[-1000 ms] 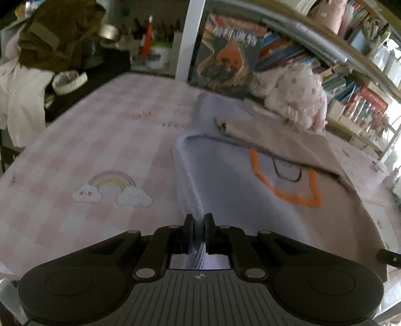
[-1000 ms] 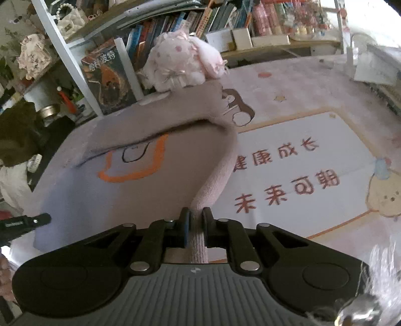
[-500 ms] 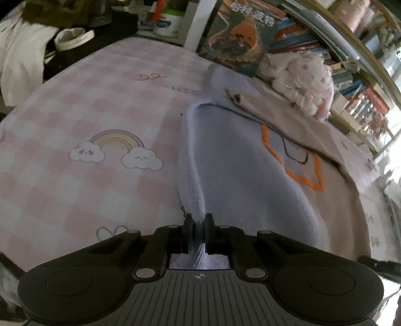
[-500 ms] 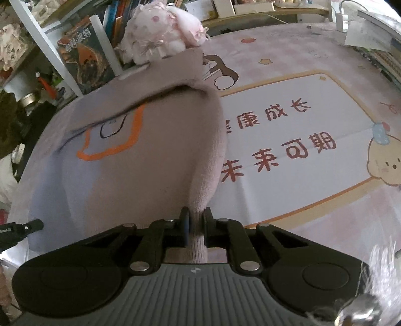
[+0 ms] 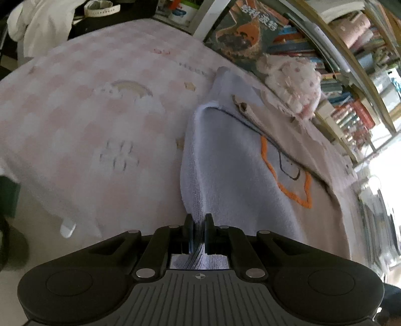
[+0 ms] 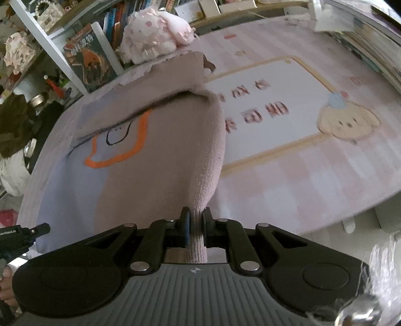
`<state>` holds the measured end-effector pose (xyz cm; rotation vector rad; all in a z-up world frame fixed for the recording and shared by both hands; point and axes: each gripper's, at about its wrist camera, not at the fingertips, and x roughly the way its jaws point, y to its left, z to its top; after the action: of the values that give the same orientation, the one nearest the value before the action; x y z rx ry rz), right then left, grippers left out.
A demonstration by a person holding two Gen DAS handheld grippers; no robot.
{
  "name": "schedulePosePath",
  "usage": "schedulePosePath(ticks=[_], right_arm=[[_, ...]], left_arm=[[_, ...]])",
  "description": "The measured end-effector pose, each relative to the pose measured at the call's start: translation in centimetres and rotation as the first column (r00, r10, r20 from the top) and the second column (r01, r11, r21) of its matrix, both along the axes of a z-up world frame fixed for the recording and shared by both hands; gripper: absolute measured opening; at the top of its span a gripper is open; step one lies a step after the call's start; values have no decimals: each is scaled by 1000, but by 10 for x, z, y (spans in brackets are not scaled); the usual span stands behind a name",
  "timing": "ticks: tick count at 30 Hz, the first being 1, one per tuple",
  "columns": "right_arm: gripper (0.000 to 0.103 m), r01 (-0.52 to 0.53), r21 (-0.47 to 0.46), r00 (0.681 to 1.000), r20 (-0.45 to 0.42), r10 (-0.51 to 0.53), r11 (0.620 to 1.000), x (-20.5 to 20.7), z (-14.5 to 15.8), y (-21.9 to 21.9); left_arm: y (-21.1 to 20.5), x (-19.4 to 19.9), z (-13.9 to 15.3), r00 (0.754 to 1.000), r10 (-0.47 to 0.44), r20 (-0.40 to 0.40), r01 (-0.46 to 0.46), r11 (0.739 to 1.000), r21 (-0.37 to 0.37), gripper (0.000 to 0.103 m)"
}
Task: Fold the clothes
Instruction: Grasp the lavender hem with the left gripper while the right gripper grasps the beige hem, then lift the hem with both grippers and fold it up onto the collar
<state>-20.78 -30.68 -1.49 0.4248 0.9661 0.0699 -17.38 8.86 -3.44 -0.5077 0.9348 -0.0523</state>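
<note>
Mid-fold: the left gripper [image 5: 198,223] pinches the sweater's [image 5: 238,175] lilac hem corner, the right gripper [image 6: 194,217] its beige corner; the sweater lies on the worktop [image 6: 288,175] before the plush [image 6: 155,32]. Next, carry both corners evenly toward the plush.

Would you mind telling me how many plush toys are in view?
1: a pink plush toy sits against the bookshelf, just behind the sweater. Others may be hidden.

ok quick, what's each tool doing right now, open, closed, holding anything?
Left tool: closed, pinching the lavender edge of the sweater.
Right tool: closed, pinching the sweater's mauve edge.
</note>
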Motion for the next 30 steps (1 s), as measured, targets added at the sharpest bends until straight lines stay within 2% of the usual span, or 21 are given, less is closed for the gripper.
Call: schedulePosePath(ticks=[4, 8, 13, 16, 19, 23, 27, 30], right_arm=[[9, -10, 22, 999, -38, 11, 1000, -16, -2, -13], [9, -6, 87, 1000, -14, 7, 996, -27, 5, -24], [9, -4, 246, 989, 146, -33, 969, -16, 43, -38], [9, -5, 301, 963, 259, -76, 954, 6, 72, -41], [9, 11, 363, 938, 320, -136, 932, 36, 89, -45], [9, 55, 404, 917, 341, -207, 913, 83, 100, -49], [9, 90, 376, 911, 343, -229, 922, 130, 100, -45], [9, 137, 350, 915, 314, -254, 927, 165, 90, -46]], left_arm=[[-6, -21, -2, 1000, -18, -16, 18, 1000, 8, 6], [0, -24, 13, 999, -5, 34, 7, 998, -66, 6], [13, 1, 50, 982, 53, 183, -11, 975, -224, 5], [22, 27, 70, 960, 107, 258, -23, 951, -309, 6], [29, 63, 82, 942, 151, 299, -35, 932, -360, 6], [27, 120, 89, 938, 168, 305, -50, 932, -360, 6], [23, 168, 92, 947, 137, 291, -41, 949, -314, 6], [17, 199, 83, 961, 111, 253, -36, 958, -285, 6]])
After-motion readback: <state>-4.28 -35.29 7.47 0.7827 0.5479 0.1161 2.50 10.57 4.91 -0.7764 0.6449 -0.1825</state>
